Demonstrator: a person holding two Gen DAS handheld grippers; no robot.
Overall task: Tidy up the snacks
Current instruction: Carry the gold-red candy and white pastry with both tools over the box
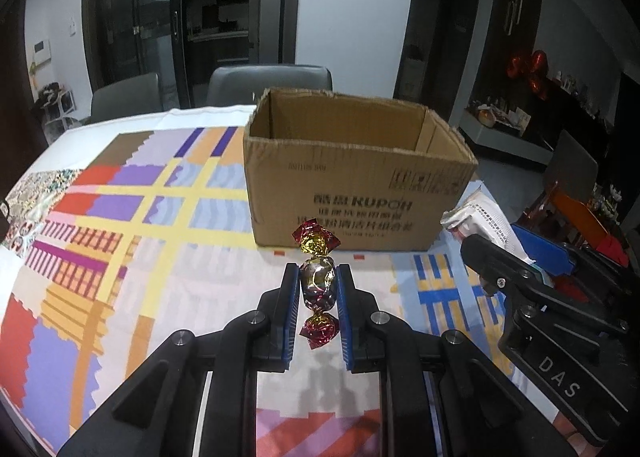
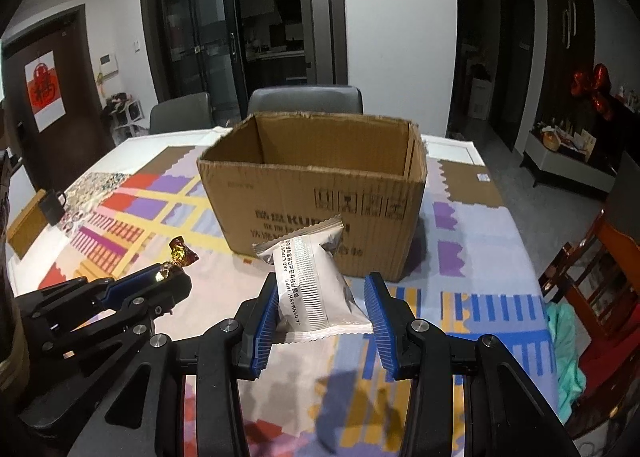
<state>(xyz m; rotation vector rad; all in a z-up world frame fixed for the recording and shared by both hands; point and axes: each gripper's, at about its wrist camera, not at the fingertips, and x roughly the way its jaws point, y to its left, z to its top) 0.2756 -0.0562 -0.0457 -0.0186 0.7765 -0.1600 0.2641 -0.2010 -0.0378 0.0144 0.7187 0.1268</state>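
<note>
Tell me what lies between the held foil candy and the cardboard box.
Nothing: in the left wrist view only bare patterned tablecloth separates the foil candy, clamped in the left gripper, from the cardboard box.

Home dining room: table (image 2: 460, 145), chairs (image 2: 306, 99).

1. Patterned multicolour tablecloth (image 1: 132, 217) covers the table.
2. Two grey chairs (image 2: 306, 99) stand at the far edge.
3. Red foil balloons (image 2: 592, 85) at right, by dark cabinet.
</note>
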